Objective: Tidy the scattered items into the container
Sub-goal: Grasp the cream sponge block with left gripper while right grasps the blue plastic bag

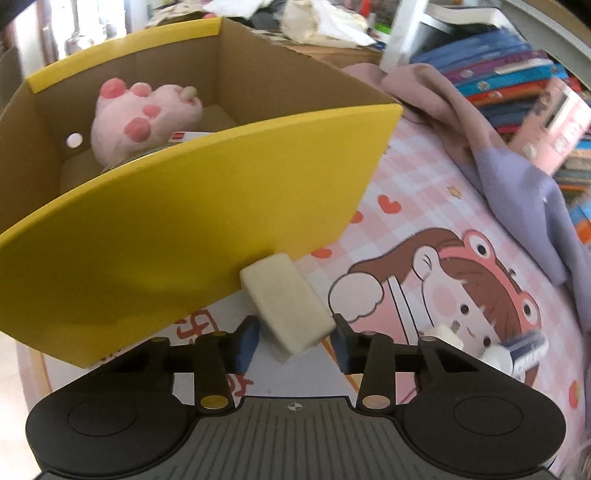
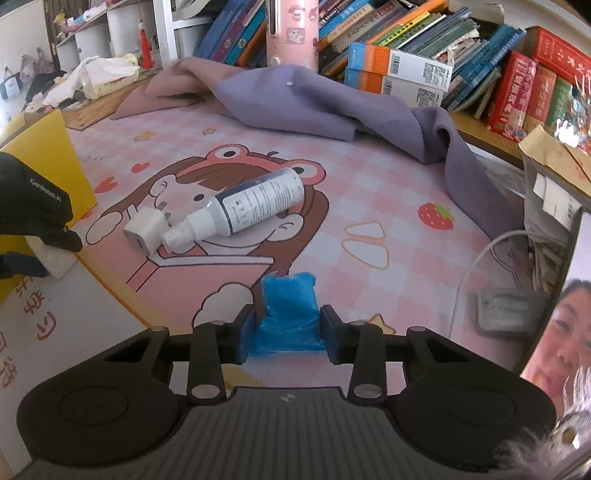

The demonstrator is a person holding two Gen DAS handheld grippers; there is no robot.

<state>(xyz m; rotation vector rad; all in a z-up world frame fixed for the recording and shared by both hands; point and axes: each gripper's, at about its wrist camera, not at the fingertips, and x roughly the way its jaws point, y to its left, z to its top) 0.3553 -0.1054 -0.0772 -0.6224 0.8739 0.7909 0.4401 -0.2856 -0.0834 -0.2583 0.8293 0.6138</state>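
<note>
An open cardboard box with yellow walls (image 1: 184, 221) stands on the pink cartoon mat (image 1: 443, 206), and a pink plush paw (image 1: 140, 114) lies inside it. Just in front of the box, my left gripper (image 1: 293, 341) is shut on a cream block (image 1: 284, 299). My right gripper (image 2: 284, 334) is shut on a crumpled blue packet (image 2: 288, 306), low over the mat. A white spray bottle (image 2: 255, 205) and a white plug adapter (image 2: 146, 229) lie side by side on the mat beyond it. In the right wrist view the box corner (image 2: 48, 147) shows at far left.
A purple and pink cloth (image 2: 314, 103) is heaped along the mat's far edge. Stacked books (image 2: 406, 48) and a pink device (image 2: 291, 33) stand behind it. Yellow rubber bands (image 2: 365, 240) lie right of the bottle. A white cable (image 2: 476, 266) runs at the right.
</note>
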